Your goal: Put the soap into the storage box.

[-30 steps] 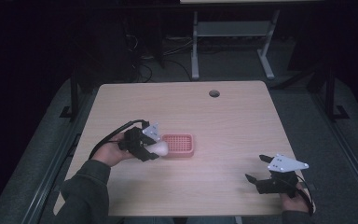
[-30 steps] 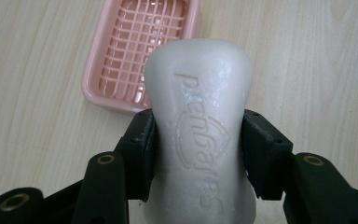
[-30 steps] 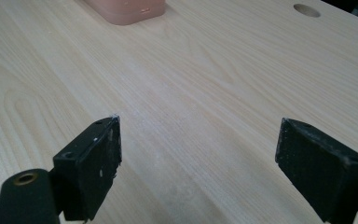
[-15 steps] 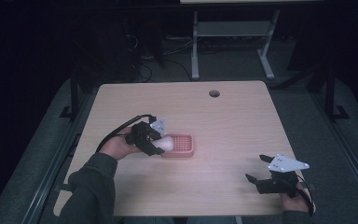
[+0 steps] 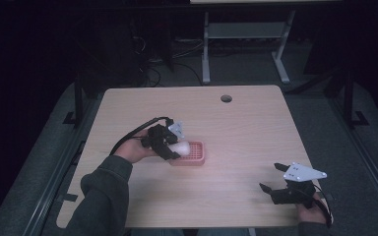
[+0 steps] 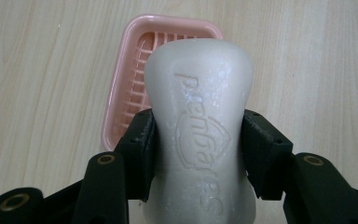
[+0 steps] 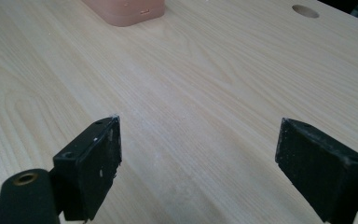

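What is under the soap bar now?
Under the soap bar, held by the left hand-held gripper, lies the pink soap dish. The bar covers most of the dish's ribbed floor.

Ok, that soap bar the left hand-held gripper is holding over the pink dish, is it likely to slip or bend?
The soap probably stays stiff: it keeps its shape between the jaws of the left hand-held gripper. It may be slippery, since its surface looks glossy with small wet-looking specks. Its rounded, waisted sides could let it slide out toward the dish.
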Demonstrator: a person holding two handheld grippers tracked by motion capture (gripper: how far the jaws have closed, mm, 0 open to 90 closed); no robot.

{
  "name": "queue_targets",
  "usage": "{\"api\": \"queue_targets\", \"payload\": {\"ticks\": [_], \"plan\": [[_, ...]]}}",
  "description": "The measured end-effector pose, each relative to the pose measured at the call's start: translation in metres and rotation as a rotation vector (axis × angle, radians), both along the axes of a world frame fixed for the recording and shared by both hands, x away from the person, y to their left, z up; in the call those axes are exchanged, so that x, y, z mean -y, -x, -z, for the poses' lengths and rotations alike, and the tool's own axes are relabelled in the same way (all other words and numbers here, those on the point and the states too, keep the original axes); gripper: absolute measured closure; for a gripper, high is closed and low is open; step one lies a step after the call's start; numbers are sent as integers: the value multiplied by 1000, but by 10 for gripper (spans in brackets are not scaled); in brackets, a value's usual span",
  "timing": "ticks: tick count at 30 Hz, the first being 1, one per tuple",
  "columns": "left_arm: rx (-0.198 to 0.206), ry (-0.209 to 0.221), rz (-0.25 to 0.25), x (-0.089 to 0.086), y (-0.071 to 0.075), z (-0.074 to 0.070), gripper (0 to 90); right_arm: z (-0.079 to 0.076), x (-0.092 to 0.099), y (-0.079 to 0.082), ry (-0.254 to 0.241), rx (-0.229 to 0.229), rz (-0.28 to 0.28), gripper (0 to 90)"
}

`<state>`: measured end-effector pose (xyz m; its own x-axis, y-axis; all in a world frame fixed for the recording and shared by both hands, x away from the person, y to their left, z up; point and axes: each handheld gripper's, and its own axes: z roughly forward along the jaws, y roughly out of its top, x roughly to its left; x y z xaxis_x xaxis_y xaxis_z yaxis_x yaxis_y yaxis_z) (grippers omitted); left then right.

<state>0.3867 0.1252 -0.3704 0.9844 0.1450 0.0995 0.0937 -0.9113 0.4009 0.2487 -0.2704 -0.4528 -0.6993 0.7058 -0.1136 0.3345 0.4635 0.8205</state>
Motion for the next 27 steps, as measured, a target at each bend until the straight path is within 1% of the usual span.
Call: {"api": "queue_targets", "payload": {"ticks": [3,5,7,8,10,20,26,27], "plan": [[-5,-2,7,5,-3,1,495,0,0,0,0,0,0,136],[-1,-9,11,10,-4,2,495,0,0,0,-1,1,-1,136],[0,-5,14,12,-6,3,495,0,0,0,-3,2,-1,136],[-6,-3,14,14,-7,3,495,0,0,0,-3,2,-1,136],[-3,-8,17,16,-8,4,495,0,1,0,-4,4,-3,136],[-13,-17,27,27,-16,10,495,-1,1,0,-5,4,-4,136],[-33,-25,20,32,-23,17,495,-1,1,0,-3,6,-6,136],[-36,-29,18,32,-24,18,495,-1,1,0,-14,2,-3,136]]}}
